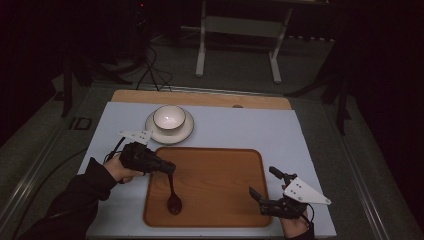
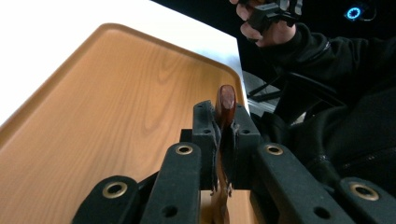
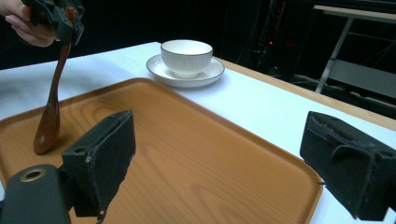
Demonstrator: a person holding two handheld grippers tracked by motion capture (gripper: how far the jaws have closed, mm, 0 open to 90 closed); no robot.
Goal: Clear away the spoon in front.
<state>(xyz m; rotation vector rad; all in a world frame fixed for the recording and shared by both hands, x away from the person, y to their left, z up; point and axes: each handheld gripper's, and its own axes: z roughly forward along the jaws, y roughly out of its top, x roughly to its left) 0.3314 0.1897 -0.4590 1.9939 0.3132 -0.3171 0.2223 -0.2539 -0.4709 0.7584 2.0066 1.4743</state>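
My left gripper (image 1: pixel 167 168) is shut on the handle of a dark wooden spoon (image 1: pixel 173 197). The spoon hangs steeply down, its bowl end low over the left part of the wooden tray (image 1: pixel 220 185); I cannot tell whether it touches. In the left gripper view the jaws (image 2: pixel 223 125) pinch the spoon handle (image 2: pixel 227 100), whose end sticks out past them. The right gripper view shows the spoon (image 3: pixel 49 116) under the left gripper (image 3: pixel 60 18) at the far left. My right gripper (image 1: pixel 262 181) hovers open over the tray's right front corner, and nothing lies between its pads (image 3: pixel 100 154).
A white bowl (image 1: pixel 169 118) sits on a white saucer (image 1: pixel 186 131) behind the tray, on the white table top (image 1: pixel 250 130). The right hand and its gripper (image 2: pixel 271 14) appear far off in the left gripper view. A metal frame (image 1: pixel 240 30) stands on the floor beyond the table.
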